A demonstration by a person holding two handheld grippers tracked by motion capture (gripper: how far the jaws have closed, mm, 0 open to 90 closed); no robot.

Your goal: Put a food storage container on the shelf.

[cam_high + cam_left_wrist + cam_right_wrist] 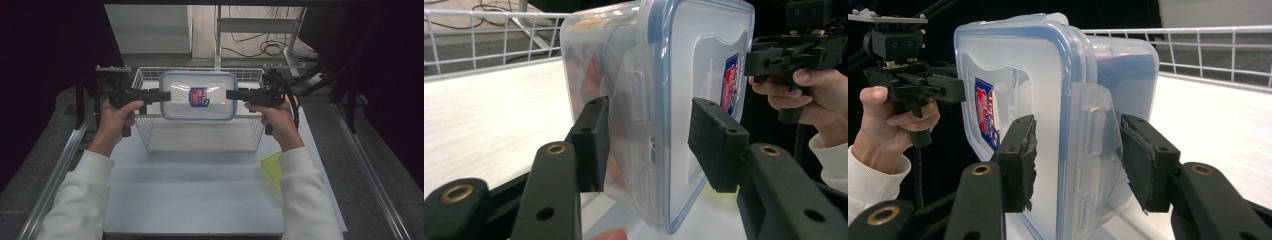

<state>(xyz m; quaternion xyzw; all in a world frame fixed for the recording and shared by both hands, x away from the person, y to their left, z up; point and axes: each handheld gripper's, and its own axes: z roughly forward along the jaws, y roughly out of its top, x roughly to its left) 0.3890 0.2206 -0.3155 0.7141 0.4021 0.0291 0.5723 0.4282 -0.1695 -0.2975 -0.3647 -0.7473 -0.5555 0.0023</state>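
A clear plastic food container point(200, 95) with a blue-rimmed lid and a red-and-blue label hangs lid-up over the white wire basket point(145, 134). My left gripper point(167, 96) grips its left end and my right gripper point(229, 95) its right end. In the left gripper view the container point(674, 75) stands on edge between the black pads point(591, 142), which press on its base and lid at the latch. In the right gripper view the worn pads point(1143, 160) clamp the container point(1048, 75) the same way at the other latch.
The wire basket stands at the far middle of the white table point(190, 200). A yellow-green plastic piece point(272, 167) lies on the table by the right forearm. Metal rails point(60, 170) run along both table sides. Cables and a stand lie beyond the basket.
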